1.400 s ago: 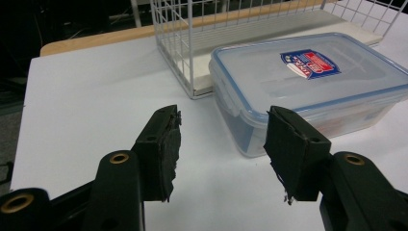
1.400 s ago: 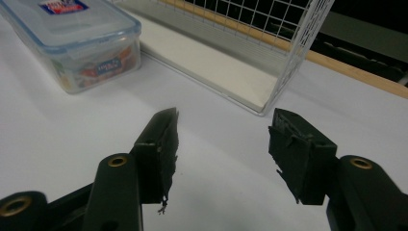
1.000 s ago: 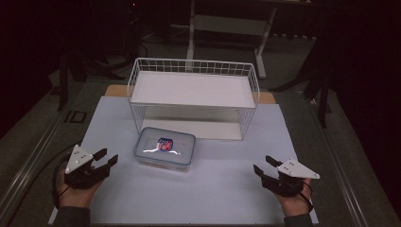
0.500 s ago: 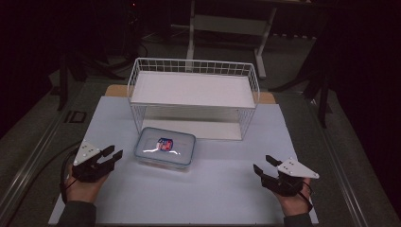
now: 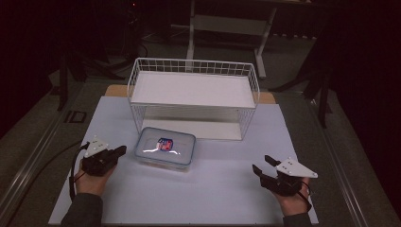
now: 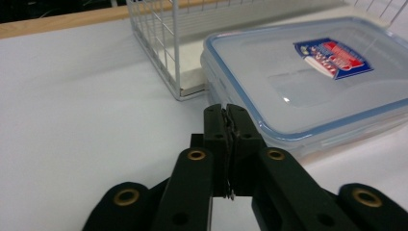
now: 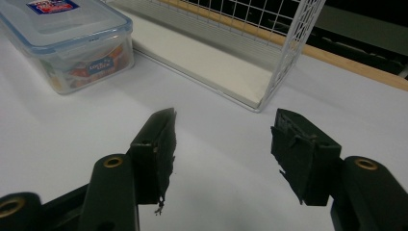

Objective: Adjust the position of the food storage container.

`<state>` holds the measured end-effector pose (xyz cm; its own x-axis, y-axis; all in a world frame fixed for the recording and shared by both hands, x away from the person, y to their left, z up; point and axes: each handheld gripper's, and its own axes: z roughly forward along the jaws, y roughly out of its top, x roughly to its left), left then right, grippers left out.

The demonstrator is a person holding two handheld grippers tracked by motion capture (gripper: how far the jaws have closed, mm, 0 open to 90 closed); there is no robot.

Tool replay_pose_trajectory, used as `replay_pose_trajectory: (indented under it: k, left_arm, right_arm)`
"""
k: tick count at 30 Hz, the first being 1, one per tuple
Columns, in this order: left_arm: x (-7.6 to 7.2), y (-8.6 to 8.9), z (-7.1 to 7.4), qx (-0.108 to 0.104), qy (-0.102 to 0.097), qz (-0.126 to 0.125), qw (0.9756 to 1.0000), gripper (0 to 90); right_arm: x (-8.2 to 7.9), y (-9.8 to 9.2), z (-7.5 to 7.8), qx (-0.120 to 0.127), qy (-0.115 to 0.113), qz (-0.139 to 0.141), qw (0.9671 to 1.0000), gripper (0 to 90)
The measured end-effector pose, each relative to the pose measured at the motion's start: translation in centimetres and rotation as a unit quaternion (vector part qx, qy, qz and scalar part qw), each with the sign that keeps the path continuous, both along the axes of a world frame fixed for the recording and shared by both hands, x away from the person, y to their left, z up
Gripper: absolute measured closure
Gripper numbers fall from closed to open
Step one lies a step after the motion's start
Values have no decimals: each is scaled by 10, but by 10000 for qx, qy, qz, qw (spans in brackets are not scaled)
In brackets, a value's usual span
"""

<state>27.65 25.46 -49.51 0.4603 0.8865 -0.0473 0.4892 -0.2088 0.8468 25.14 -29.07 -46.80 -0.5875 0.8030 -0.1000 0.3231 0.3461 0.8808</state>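
A clear plastic food box (image 5: 165,148) with a blue-rimmed lid and a red-and-blue label lies on the white table top, just in front of the wire rack (image 5: 194,97). My left gripper (image 5: 122,150) sits to the box's left, its tips close to the box's near-left corner (image 6: 250,126). Its jaws have just been closing and now stand shut, pads together (image 6: 226,111), with nothing between them. My right gripper (image 5: 263,165) rests at the front right, well clear of the box (image 7: 67,41), jaws open and empty (image 7: 223,132).
The white wire rack has an upper shelf and a lower white board (image 7: 207,65). A wooden table edge (image 5: 267,98) runs behind the white sheet (image 5: 213,189). Dark floor and a stand's legs lie beyond.
My left gripper has slid right toward the box's left side and its jaws have closed from open to shut. The right gripper and the box have not moved.
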Motion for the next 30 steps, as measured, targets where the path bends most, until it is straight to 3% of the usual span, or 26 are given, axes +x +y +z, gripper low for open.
replay_pose_trajectory:
  k: [6, 12, 30]
  left_arm:
    - [17, -8, -7, 96, 90, 3, 9999, 895]
    - [24, -10, -10, 95, 63, 58, 9999, 895]
    - [39, -9, -19, -305, 57, 151, 9994, 894]
  right_arm:
    - [0, -1, 0, 34, 5, -13, 10000, 413]
    - [0, -3, 0, 66, 9, -25, 10000, 414]
    - [0, -2, 0, 73, 27, -3, 10000, 421]
